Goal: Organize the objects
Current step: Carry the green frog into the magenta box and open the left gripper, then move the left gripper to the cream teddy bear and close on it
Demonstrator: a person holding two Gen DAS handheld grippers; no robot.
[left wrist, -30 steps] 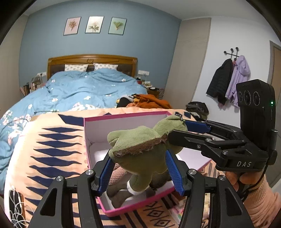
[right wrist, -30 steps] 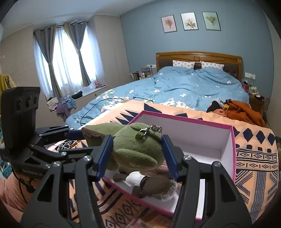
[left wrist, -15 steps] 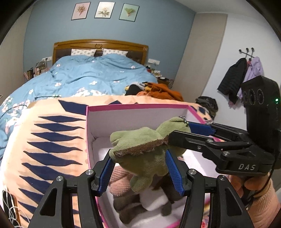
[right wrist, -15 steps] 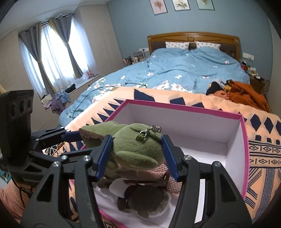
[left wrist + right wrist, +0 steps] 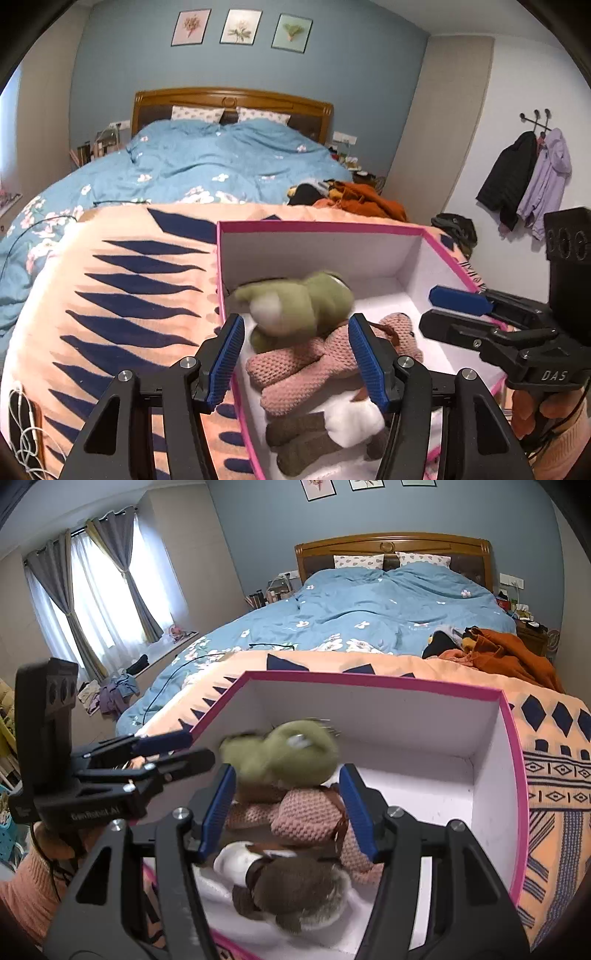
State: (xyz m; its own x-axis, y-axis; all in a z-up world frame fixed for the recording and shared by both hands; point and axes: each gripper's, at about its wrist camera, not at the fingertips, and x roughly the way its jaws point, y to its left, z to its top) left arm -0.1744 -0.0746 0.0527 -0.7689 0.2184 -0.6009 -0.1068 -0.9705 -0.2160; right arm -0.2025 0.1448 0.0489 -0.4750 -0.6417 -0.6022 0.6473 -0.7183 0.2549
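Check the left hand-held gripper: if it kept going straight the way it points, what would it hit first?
Most likely the pink knitted plush, which lies in the pink-rimmed box right between and beyond the open fingertips of the left hand-held gripper. The blurred green plush sits just past it; depth is uncertain.

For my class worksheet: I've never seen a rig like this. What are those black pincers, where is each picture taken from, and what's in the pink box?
A person holds a pair of hand-operated tongs in each hand; a wide-angle camera on each looks forward along them. One picture looks out over the left tongs, the other over the right tongs. On a patterned blanket sits a pink-rimmed box holding a pink knitted toy and a brown and white toy. A blurred green plush toy lies on top, just past both open tongs; neither grips it.
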